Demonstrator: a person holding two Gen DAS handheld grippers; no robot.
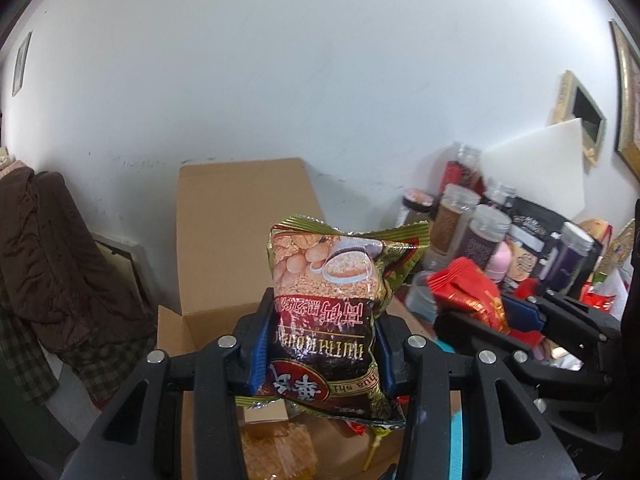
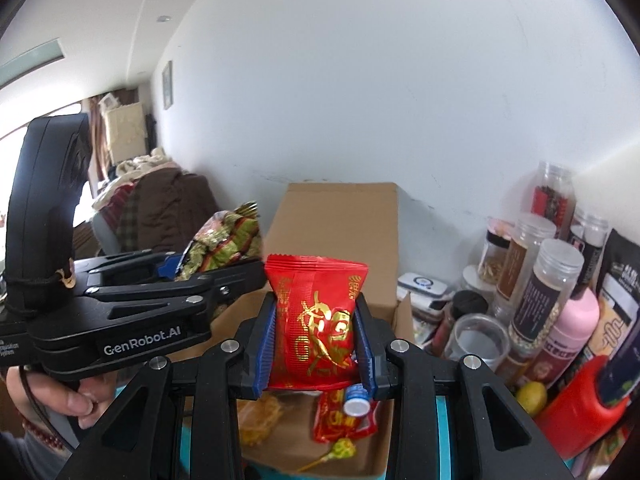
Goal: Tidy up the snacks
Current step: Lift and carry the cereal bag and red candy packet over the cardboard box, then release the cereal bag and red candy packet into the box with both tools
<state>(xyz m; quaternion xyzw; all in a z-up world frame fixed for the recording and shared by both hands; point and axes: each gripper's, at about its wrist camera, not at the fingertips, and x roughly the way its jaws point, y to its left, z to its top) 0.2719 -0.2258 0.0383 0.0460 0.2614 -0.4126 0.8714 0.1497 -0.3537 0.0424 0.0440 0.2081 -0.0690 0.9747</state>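
Observation:
My left gripper (image 1: 320, 344) is shut on a green-and-brown cereal packet (image 1: 332, 304), held upright over an open cardboard box (image 1: 240, 216). In the right wrist view that same left gripper (image 2: 236, 268) shows from the side with the green packet (image 2: 224, 244), a hand (image 2: 60, 396) on its handle. My right gripper (image 2: 316, 344) is shut on a red packet with gold lettering (image 2: 316, 320). From the left wrist view the right gripper (image 1: 492, 312) and its red packet (image 1: 468, 288) sit to the right. Below lie loose snacks: a red wrapper (image 2: 344, 420), a lollipop (image 2: 344, 450) and yellowish pieces (image 2: 260, 420).
Several clear jars (image 2: 548, 288), a pink bottle (image 2: 576, 320), a dark pouch (image 2: 620, 276) and a red container (image 2: 580, 408) crowd the right side against the white wall. A brown coat (image 1: 52, 248) hangs on a chair at the left. The box's lid (image 2: 340, 232) stands up.

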